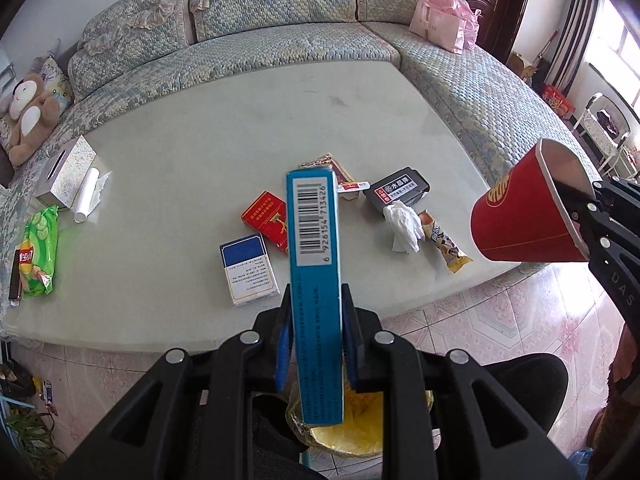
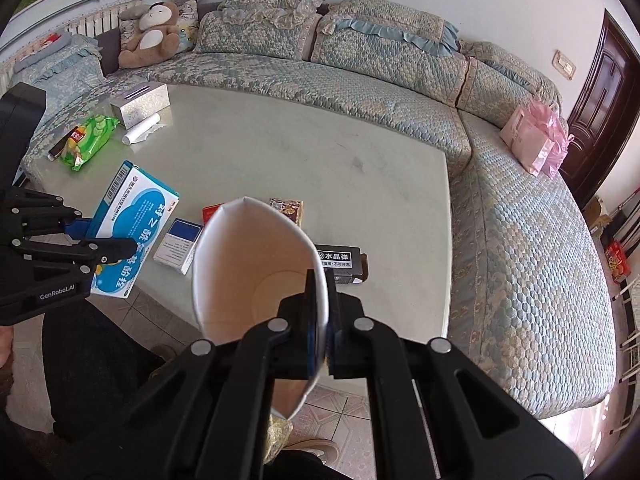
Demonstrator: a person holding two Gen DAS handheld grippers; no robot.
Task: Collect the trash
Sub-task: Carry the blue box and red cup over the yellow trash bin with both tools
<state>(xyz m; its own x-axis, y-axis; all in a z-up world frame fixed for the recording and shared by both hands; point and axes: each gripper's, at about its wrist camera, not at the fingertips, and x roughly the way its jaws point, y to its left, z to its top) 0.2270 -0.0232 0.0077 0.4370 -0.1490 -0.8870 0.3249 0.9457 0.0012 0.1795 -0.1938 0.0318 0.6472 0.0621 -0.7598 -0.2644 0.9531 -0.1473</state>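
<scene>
My left gripper is shut on a blue medicine box, held edge-up above a bin lined with a yellow bag. The box also shows in the right wrist view. My right gripper is shut on the rim of a red paper cup, squashed, white inside, held off the table's near right corner. On the pale table lie a red cigarette pack, a blue-white pack, a patterned card box, a black box, a crumpled tissue and a snack wrapper.
A silver tissue box, a paper roll, a green chip bag and a dark lighter sit at the table's left. A curved sofa wraps the table, with a teddy bear and a pink bag. Tiled floor lies near me.
</scene>
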